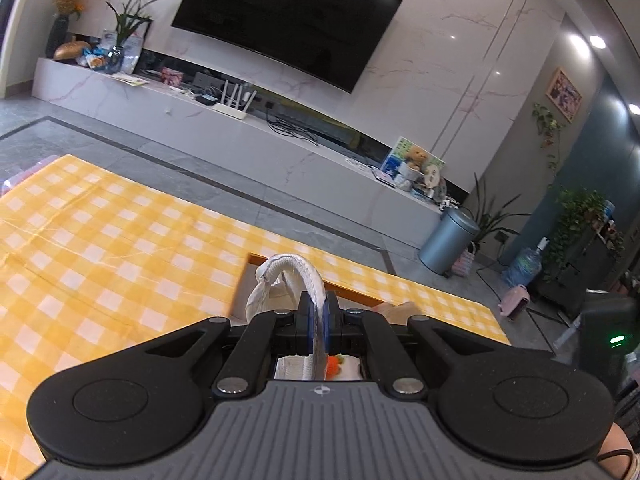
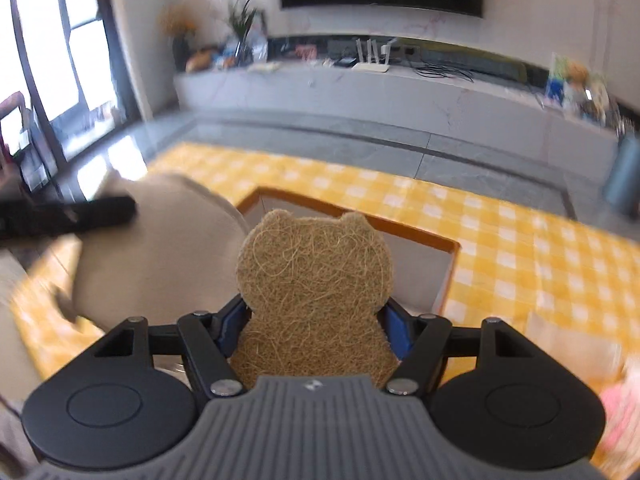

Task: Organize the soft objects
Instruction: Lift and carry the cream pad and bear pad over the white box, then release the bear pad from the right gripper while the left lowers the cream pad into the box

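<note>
Left gripper (image 1: 318, 320) is clamped on a white cloth (image 1: 294, 276), which loops up out of the fingers at lower center, above the yellow checkered tablecloth (image 1: 100, 232). Right gripper (image 2: 316, 322) is pinching a bear-shaped loofah pad (image 2: 314, 280), standing upright mid-frame over the orange-rimmed tray (image 2: 432, 240).

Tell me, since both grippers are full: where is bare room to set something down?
Left of the orange-rimmed grey tray, the yellow-and-white checked tablecloth lies bare to its far edge. Right of the tray is another bare stretch. It is crowded in front of the left gripper, holding a white cloth item, and beside the right gripper, holding a bear-shaped fibre scrubber.
</note>
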`<state>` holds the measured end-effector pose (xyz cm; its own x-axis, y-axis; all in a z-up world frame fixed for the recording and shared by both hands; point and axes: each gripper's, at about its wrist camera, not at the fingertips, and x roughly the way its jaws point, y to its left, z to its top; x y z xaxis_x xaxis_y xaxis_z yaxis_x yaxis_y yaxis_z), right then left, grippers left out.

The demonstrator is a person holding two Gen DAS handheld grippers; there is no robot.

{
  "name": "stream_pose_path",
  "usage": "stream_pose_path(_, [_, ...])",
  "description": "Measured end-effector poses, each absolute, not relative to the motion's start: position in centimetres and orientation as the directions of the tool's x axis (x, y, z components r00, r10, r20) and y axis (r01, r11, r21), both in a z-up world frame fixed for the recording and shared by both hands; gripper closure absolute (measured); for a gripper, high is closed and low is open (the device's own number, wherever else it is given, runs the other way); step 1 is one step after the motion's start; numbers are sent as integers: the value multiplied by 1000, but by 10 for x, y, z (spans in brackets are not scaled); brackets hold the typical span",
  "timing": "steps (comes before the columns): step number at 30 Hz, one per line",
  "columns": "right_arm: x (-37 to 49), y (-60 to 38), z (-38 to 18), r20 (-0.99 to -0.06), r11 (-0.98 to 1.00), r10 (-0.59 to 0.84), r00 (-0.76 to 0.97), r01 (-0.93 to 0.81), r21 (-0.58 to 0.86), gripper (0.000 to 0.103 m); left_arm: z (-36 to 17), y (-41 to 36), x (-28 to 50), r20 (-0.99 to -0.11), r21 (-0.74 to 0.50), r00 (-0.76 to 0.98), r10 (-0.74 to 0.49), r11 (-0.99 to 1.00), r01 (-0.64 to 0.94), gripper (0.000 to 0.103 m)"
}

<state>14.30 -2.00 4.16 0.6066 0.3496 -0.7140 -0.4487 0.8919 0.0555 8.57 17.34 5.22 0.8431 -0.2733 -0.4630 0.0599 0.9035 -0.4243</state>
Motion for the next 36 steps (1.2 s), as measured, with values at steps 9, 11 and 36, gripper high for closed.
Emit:
stream_pose_path(9, [177, 20, -10, -798, 875, 94, 595, -432, -219, 34, 50, 178, 88, -440, -449, 847, -298, 890, 80, 98])
stream_pose_path(11, [177, 33, -19, -810, 853, 41, 584, -443, -276, 34, 49, 179, 88, -427, -458, 849, -310, 884, 93, 98])
stream_pose_path(36, [128, -6, 16, -749, 844, 113, 653, -461, -274, 14, 39, 149, 146, -328, -525, 831, -449, 818, 235, 98])
